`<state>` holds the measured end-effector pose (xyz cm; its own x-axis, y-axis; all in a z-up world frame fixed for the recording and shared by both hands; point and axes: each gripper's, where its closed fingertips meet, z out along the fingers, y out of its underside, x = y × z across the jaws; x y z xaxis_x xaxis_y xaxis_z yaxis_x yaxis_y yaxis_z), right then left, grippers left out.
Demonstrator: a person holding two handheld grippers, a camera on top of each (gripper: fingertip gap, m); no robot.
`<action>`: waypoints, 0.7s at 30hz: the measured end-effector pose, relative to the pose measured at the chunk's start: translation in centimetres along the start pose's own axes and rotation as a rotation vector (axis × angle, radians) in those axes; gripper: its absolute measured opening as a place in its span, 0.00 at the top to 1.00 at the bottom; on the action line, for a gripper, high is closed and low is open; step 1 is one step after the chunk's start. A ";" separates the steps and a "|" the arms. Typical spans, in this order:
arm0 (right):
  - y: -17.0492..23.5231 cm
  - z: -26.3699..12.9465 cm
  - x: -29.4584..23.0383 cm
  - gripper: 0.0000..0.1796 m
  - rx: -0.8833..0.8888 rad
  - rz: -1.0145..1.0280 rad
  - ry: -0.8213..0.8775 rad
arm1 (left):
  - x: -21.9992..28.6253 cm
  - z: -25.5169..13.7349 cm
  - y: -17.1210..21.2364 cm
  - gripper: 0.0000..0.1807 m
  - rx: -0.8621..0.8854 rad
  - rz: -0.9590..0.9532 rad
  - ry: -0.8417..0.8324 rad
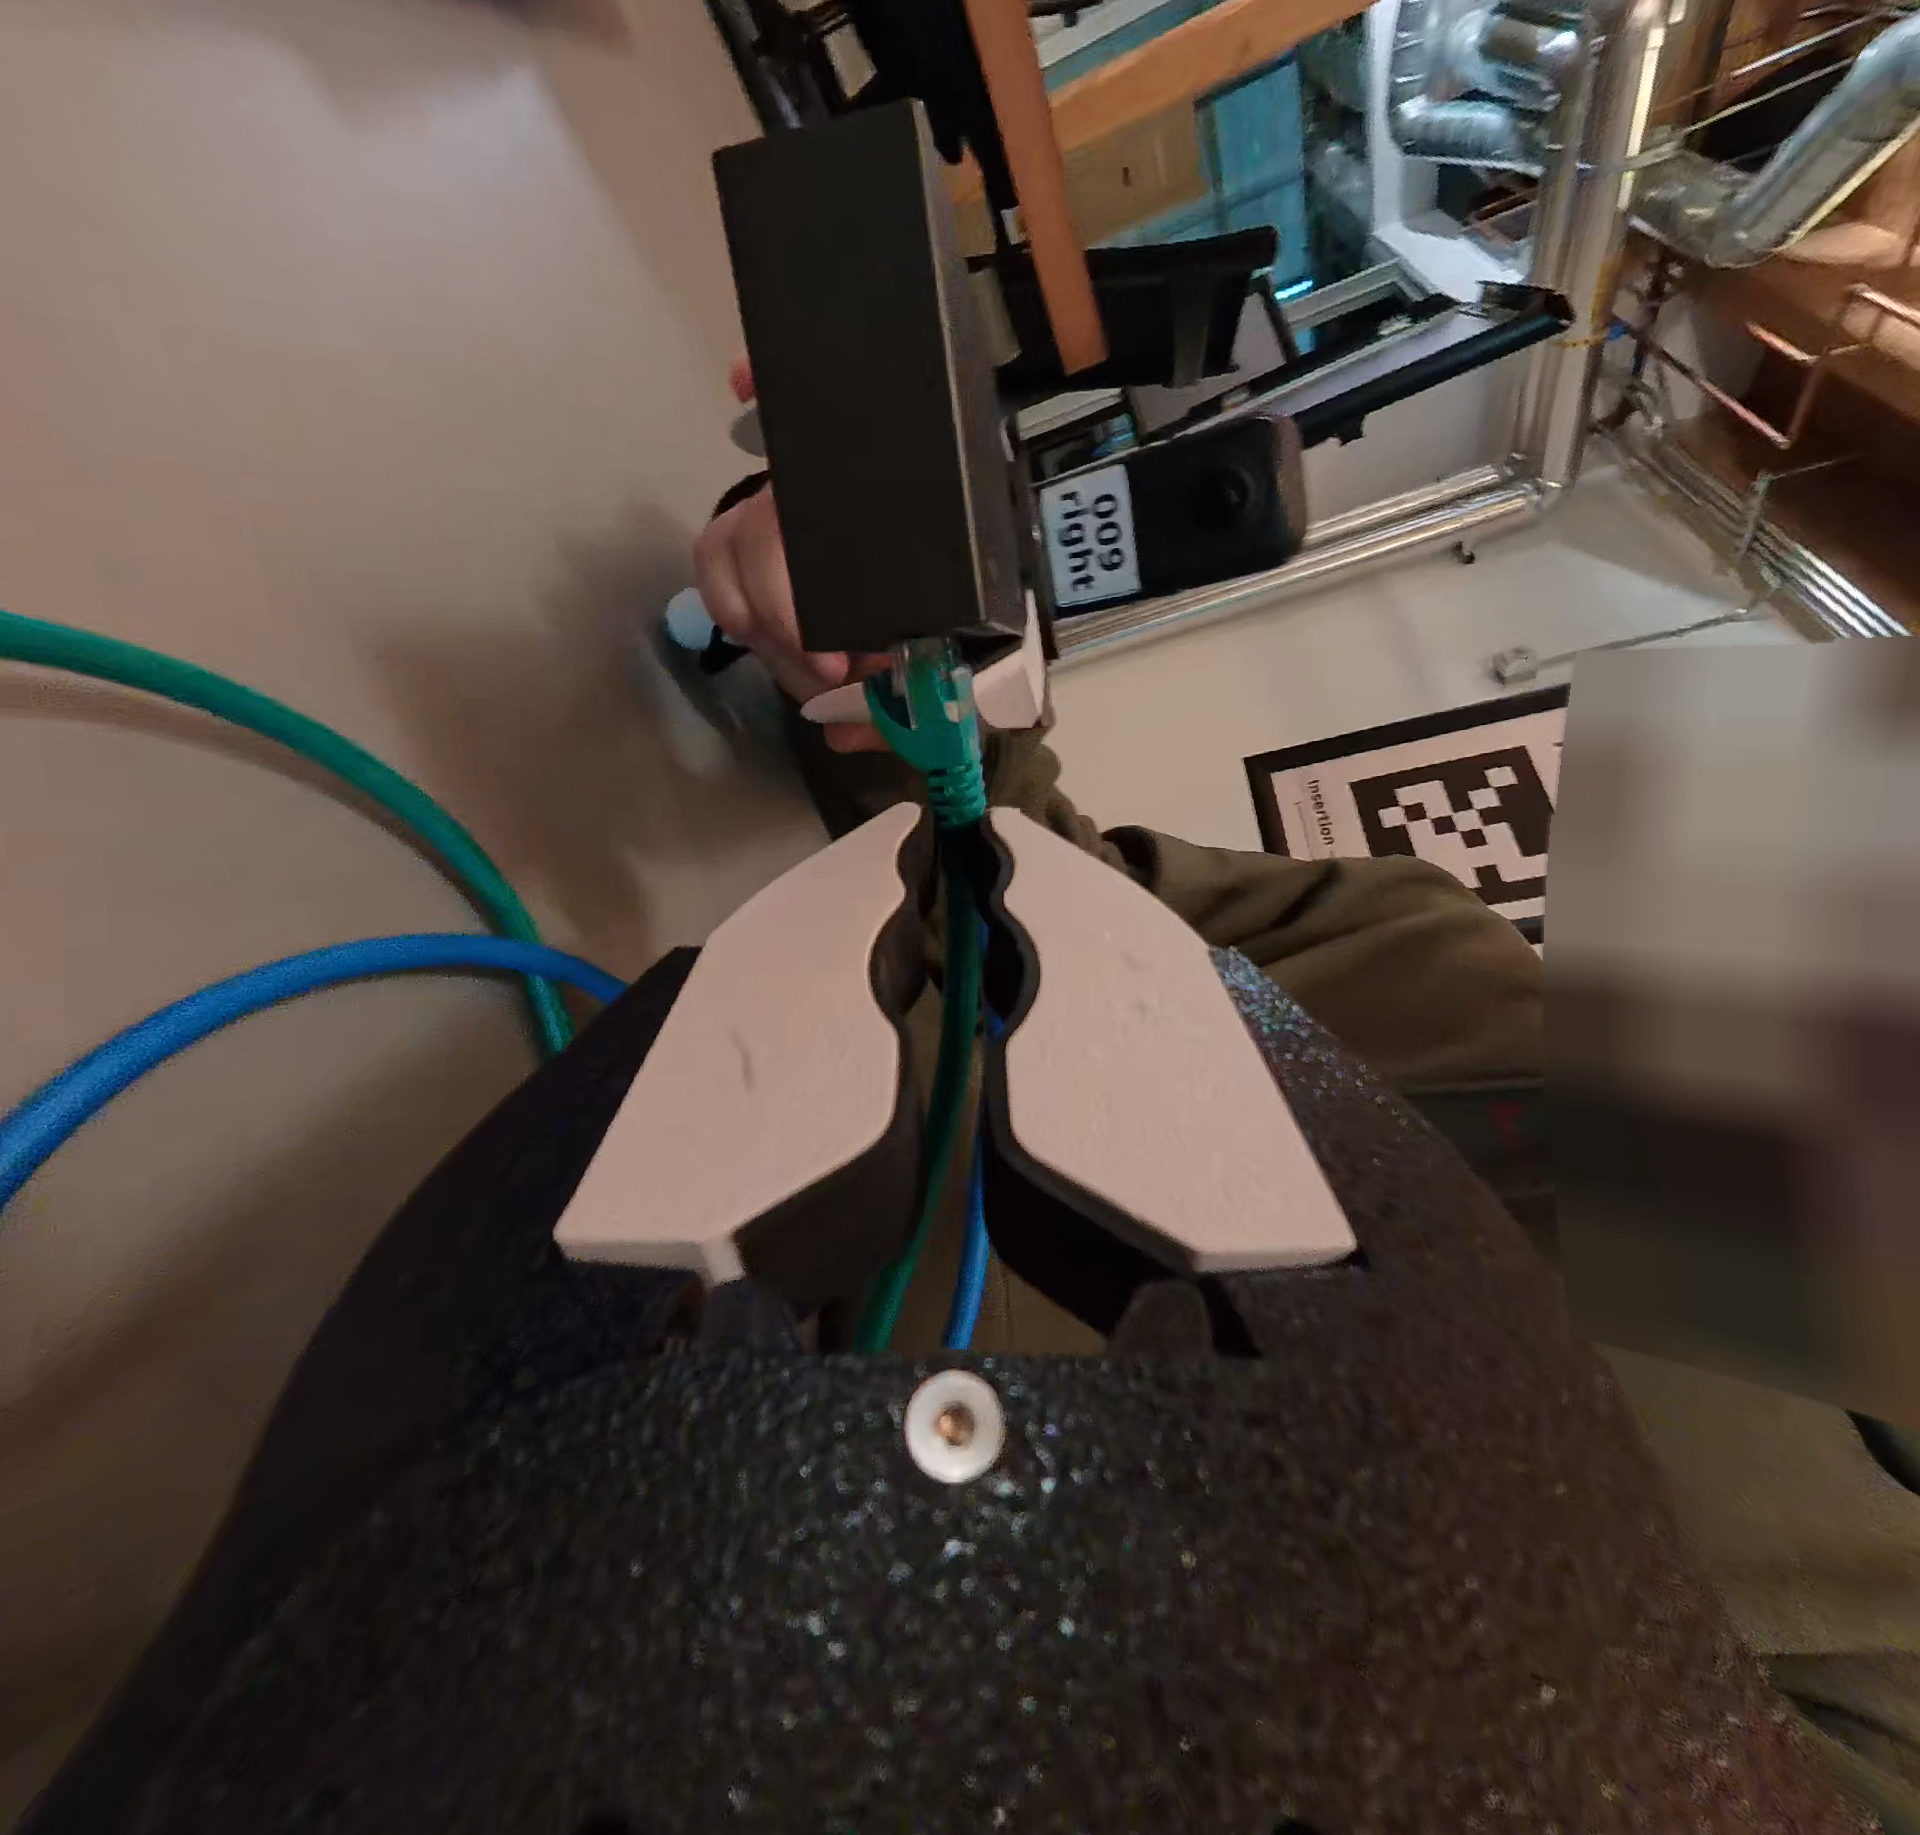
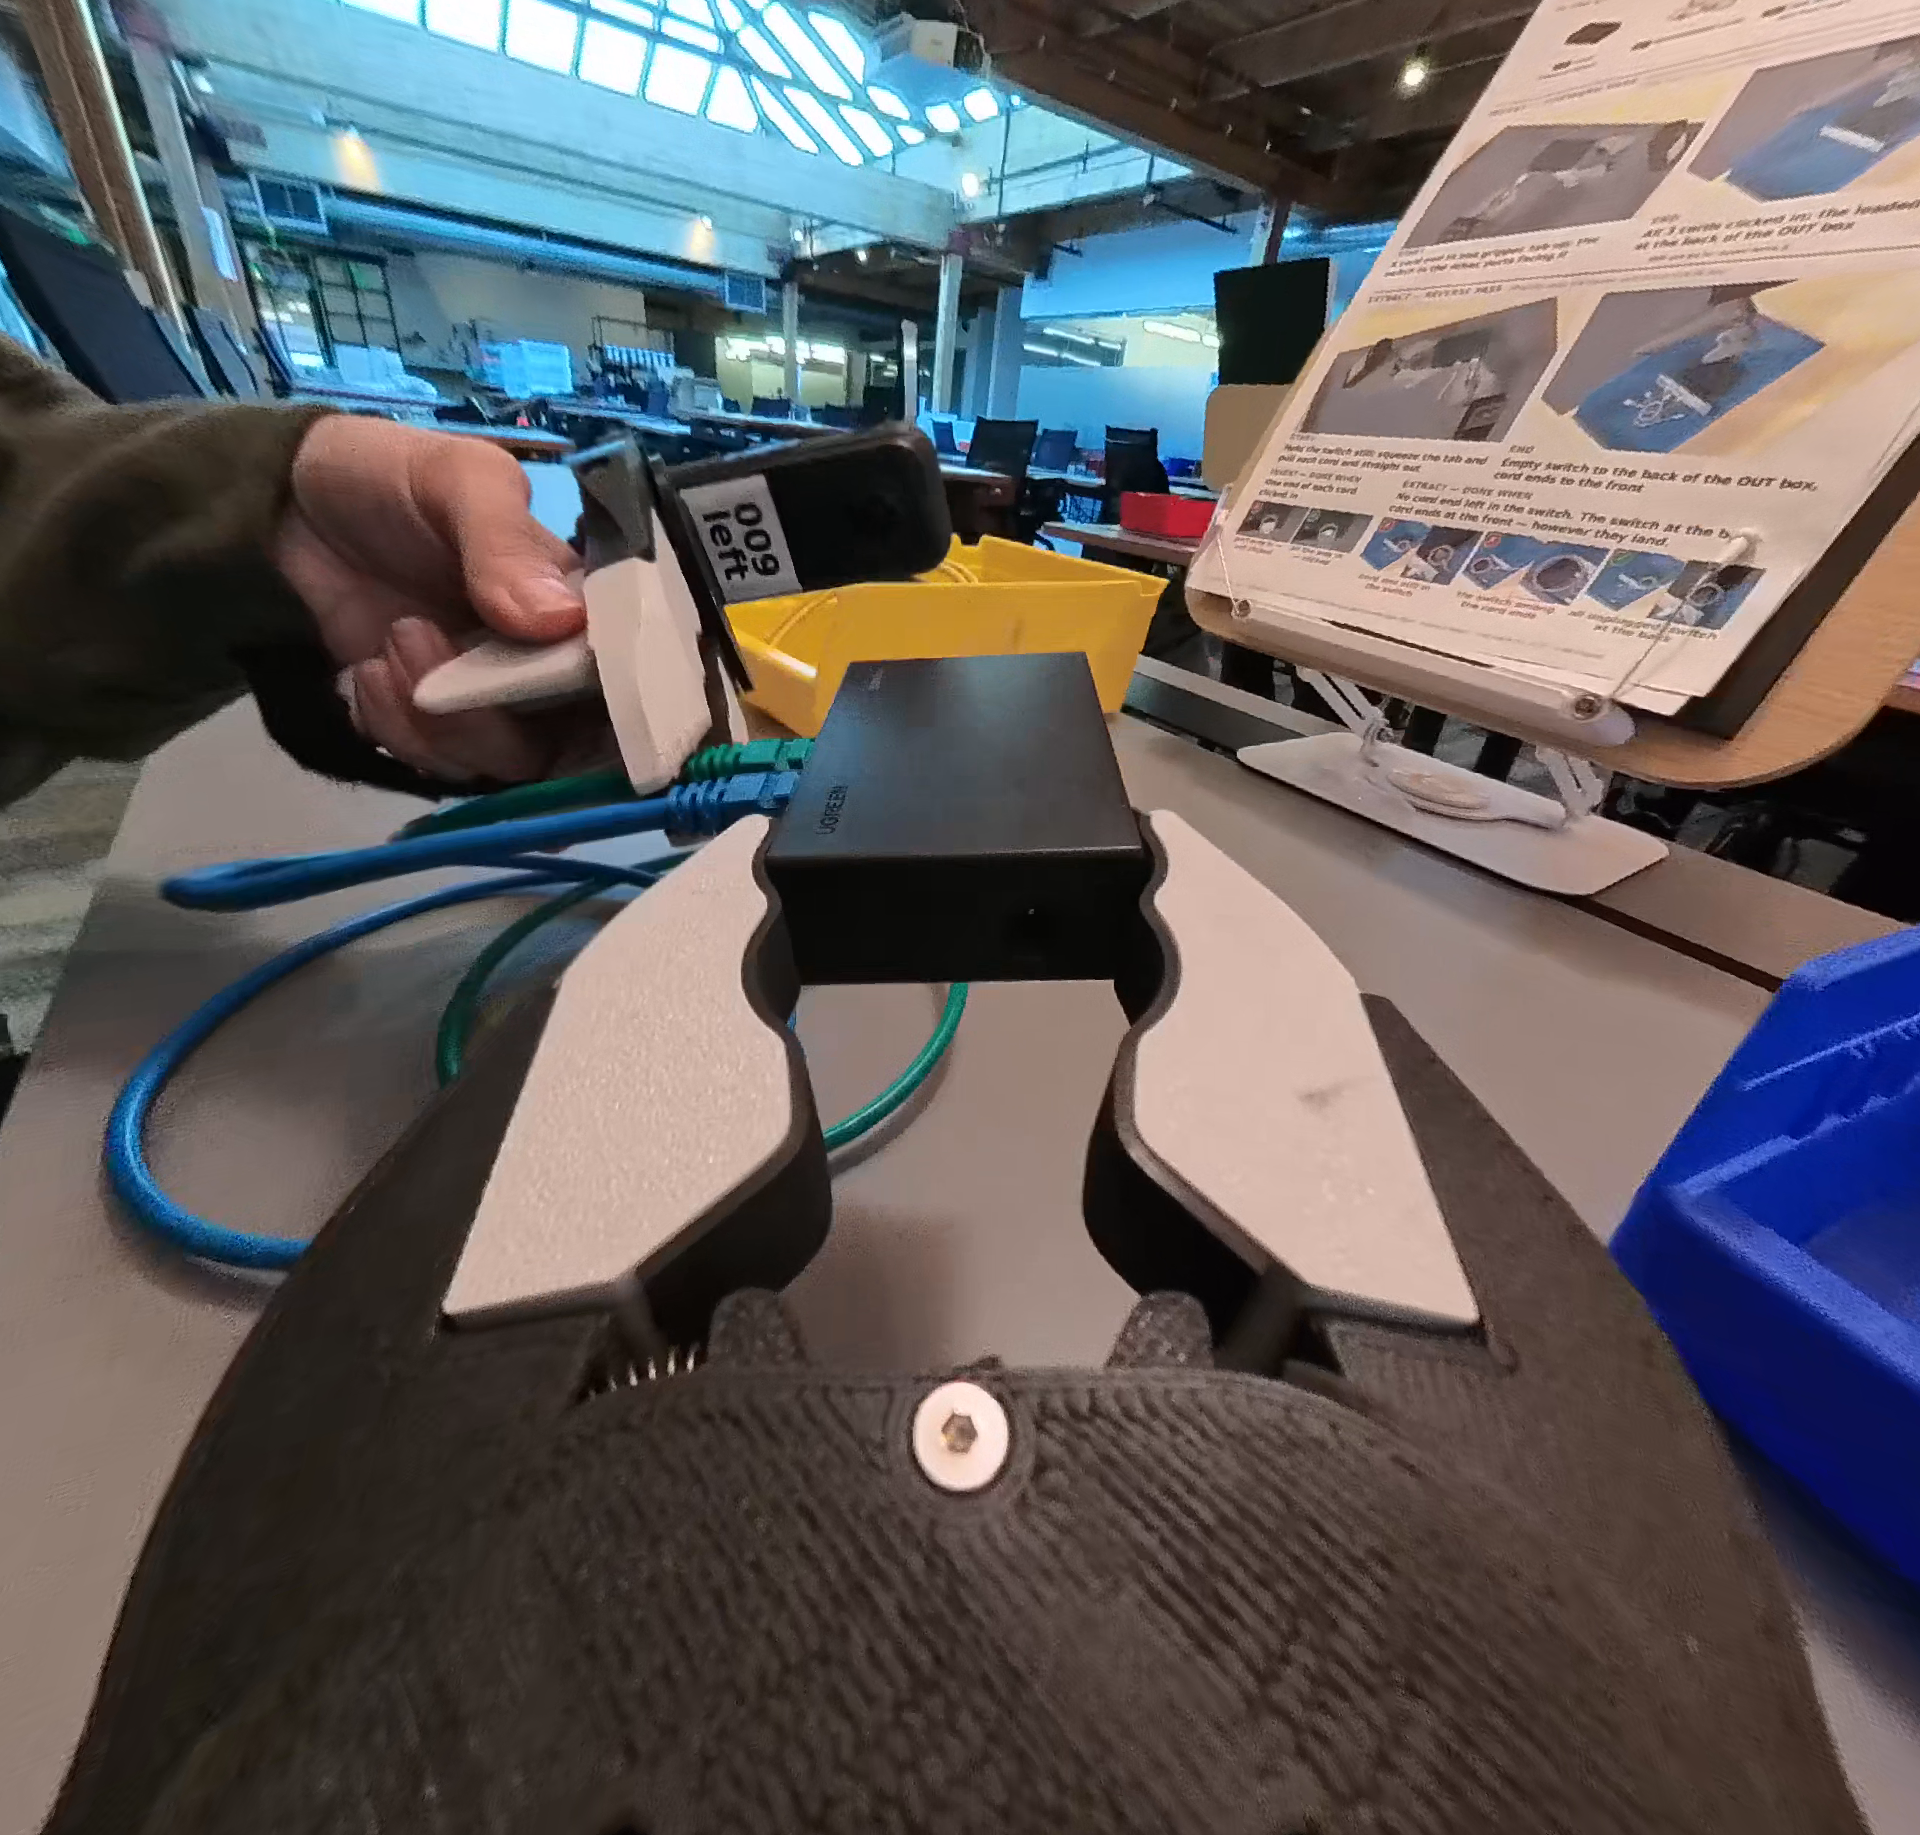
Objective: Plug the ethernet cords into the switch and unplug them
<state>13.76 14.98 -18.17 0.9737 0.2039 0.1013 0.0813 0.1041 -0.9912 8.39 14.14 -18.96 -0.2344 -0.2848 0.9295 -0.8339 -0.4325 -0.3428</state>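
Each gripper, left gripper [image 1: 956, 829] and right gripper [image 2: 956, 840], has two pale grey, wavy-edged plastic fingers [image 2: 623, 1079] set in a speckled black printed body. Just behind the fingers sits a white washer with a brass hex screw [image 2: 959, 1437]. The person wears an olive-green knitted sleeve [image 2: 114, 559].

There are two grippers, the right gripper [image 2: 956, 902] closed on one black switch [image 2: 961, 777] and the left gripper [image 1: 956, 835] closed on one green cord [image 1: 940, 736], with one blue cord [image 2: 717, 809] just beside the green one, one yellow bin [image 2: 935, 622] beyond the switch, one blue bin [image 2: 1787, 1224] at the right gripper's right side, and one instruction sheet [image 2: 1558, 331].
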 end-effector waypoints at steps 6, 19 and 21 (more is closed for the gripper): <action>-1.1 -0.3 0.9 0.66 0.113 0.087 -0.005 | 0.9 0.2 -0.9 0.97 -0.034 0.100 -0.043; -0.1 -1.9 -0.6 0.58 -0.069 0.503 -0.324 | -0.6 -1.4 3.8 0.96 -0.635 0.284 -0.356; 0.7 -1.6 -2.6 0.61 -0.146 0.593 -0.432 | -0.5 -1.3 3.9 0.96 -0.717 0.302 -0.342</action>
<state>11.64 12.98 -19.25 0.6952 0.5529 -0.4593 -0.3749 -0.2662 -0.8880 4.64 13.67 -20.61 -0.4305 -0.5937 0.6798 -0.9016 0.3178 -0.2934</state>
